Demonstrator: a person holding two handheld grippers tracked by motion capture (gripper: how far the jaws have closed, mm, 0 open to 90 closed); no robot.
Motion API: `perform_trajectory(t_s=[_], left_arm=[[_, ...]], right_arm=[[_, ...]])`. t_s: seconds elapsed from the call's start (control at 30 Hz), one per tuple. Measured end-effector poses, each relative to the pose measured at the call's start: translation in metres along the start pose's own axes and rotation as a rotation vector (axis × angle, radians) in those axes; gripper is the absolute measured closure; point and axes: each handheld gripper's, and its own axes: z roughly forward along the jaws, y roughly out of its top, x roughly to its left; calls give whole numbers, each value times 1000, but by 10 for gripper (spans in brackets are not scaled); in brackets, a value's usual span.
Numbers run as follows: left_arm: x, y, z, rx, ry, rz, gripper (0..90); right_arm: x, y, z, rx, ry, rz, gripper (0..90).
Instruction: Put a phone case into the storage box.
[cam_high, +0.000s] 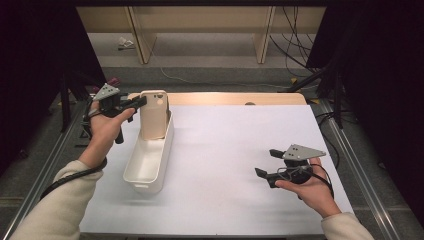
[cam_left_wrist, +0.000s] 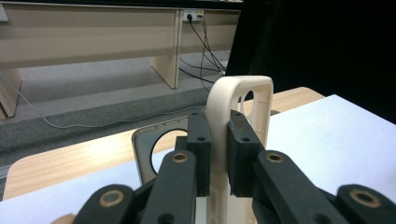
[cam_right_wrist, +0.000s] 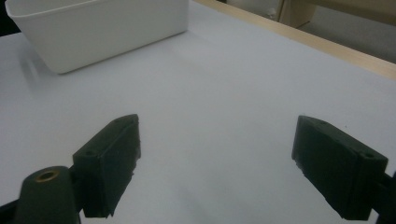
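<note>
Standing on the white table (cam_high: 235, 150), the long white bin (cam_high: 149, 160) takes a beige phone case (cam_high: 153, 114) upright at its far end, pinched by the left tongs (cam_high: 141, 102). The case seems nearly placed; releasing comes next. The right tongs (cam_high: 265, 162) rest wide open, empty.

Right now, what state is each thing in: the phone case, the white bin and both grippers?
Phone case: upright, lower end inside the bin at its far end, clamped on one edge.
White bin: upright on the table, open top, near part bare.
Left gripper: jaws shut on the phone case.
Right gripper: jaws open, nothing between them, over the white table sheet.
</note>
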Motion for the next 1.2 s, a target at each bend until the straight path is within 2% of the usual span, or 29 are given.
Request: perform_trajectory(t_s=[0.23,0.7,1.2], left_arm=[[3,-8,8,-1,-10,-4,812],[8,-17,21,30,-14,5,811],[16,-27,29,67,2,-1,808]], right_arm=[[0,0,0,1,1,-1,166],[0,0,0,1,4,-1,168],[0,0,0,-2,6,3,171]])
